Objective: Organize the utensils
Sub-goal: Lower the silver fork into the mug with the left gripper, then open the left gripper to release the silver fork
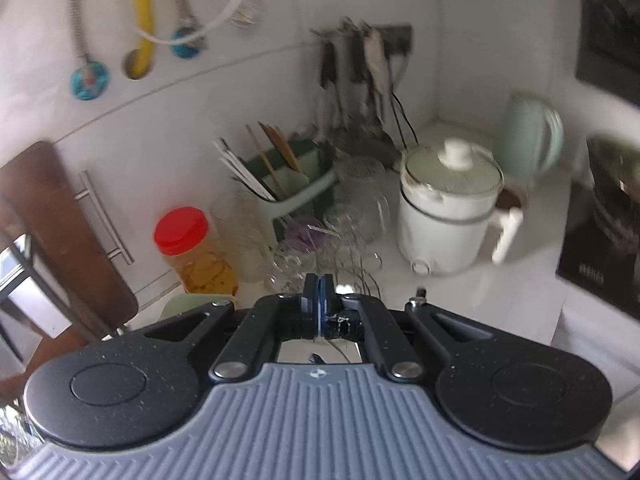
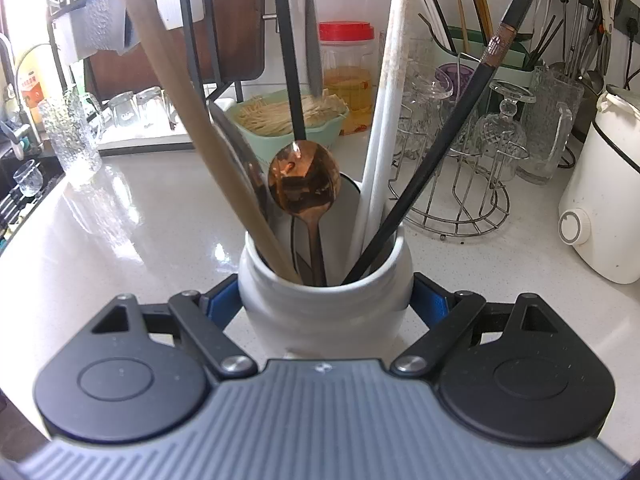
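Note:
A white ceramic jar (image 2: 326,308) stands on the pale counter, and my right gripper (image 2: 326,300) is shut on it with a blue pad against each side. Upright in the jar are a wooden handle (image 2: 180,80), a copper spoon (image 2: 304,178) with its bowl up, white chopsticks (image 2: 384,120) and a black chopstick (image 2: 460,128) with a patterned top. A black handle (image 2: 288,40) rises behind the spoon. My left gripper (image 1: 318,286) is shut with nothing seen between its pads. It hangs above the counter and faces a green cutlery drainer (image 1: 296,184) holding chopsticks; this view is blurred.
Around the drainer are a red-lidded jar (image 1: 182,230), glasses on a wire rack (image 2: 460,184), a white cooker (image 1: 448,216) and a green kettle (image 1: 532,136). Utensils hang from a wall rail (image 1: 360,60). A green bowl of noodles (image 2: 288,116) sits behind the jar. A dark cooktop (image 1: 600,240) is on the right.

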### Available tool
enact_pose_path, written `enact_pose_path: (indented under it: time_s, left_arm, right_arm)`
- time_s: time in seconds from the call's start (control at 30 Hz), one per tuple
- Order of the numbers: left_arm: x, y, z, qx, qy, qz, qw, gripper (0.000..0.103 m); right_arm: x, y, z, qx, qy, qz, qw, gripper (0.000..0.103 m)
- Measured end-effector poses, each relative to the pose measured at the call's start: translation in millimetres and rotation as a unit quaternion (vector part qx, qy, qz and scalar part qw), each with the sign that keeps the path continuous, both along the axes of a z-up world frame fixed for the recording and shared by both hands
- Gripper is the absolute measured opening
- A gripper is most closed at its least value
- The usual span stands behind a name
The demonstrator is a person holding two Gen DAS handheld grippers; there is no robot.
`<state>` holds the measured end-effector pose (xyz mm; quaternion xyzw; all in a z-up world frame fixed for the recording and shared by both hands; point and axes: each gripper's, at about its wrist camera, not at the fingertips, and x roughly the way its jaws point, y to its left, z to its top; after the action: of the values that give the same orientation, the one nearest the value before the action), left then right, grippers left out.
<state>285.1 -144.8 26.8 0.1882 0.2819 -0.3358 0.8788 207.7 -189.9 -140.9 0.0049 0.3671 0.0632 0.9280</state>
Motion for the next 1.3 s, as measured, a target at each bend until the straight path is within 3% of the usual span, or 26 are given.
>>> enact_pose_path:
  time_s: [0.3, 0.63, 0.97, 1.3]
  left_arm:
    - [-4.4, -24.9, -28.0, 0.061, 0.010, -0.054, 0.9966, 0.001]
    - [3.5, -41.1, -42.7, 0.115, 0.066, -0.091, 0.9870, 0.001]
    - [23.5, -42.9, -57.2, 0.132, 0.161, -0.069, 0.9756, 0.001]
    - [33.2, -28.1, -71.8, 0.132, 0.205, -0.020, 0.9695, 0.002]
  right_arm:
    - [-1.5, -0.9, 0.1, 0.001, -0.003, 0.002, 1.000, 0.090]
    - [-2.0, -0.9, -0.4, 0.001, -0.005, 0.002, 1.000, 0.090]
    - [-1.0, -0.4, -0.8, 0.001, -0.007, 0.005, 1.000, 0.090]
    - [11.8, 13.8, -1.0, 0.002, -0.013, 0.023, 1.000, 0.090]
